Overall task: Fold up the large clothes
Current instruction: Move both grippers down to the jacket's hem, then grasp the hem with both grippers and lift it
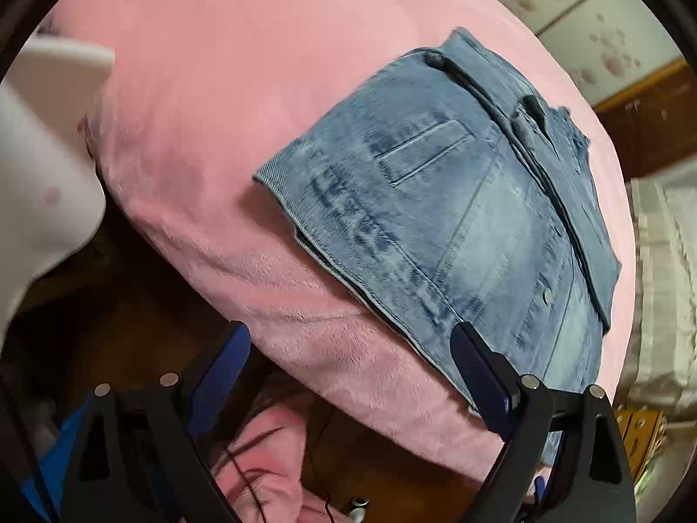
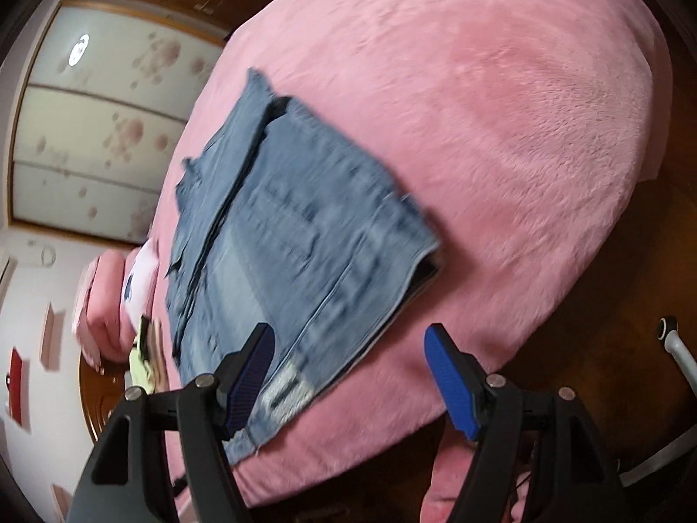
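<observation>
The jeans (image 1: 440, 226) lie folded into a thick rectangle on the pink blanket (image 1: 209, 130) that covers the bed, near its edge, with a back pocket facing up and the layered edges showing at one side. The left gripper (image 1: 353, 366) hangs over the bed's edge with its jaws spread wide, holding nothing; its right finger (image 1: 475, 375) sits over the near corner of the jeans. The right gripper (image 2: 348, 370) is likewise spread and empty, its left finger (image 2: 248, 375) over the jeans' near end. A cabinet (image 2: 100, 130) with floral panels stands beyond the bed.
</observation>
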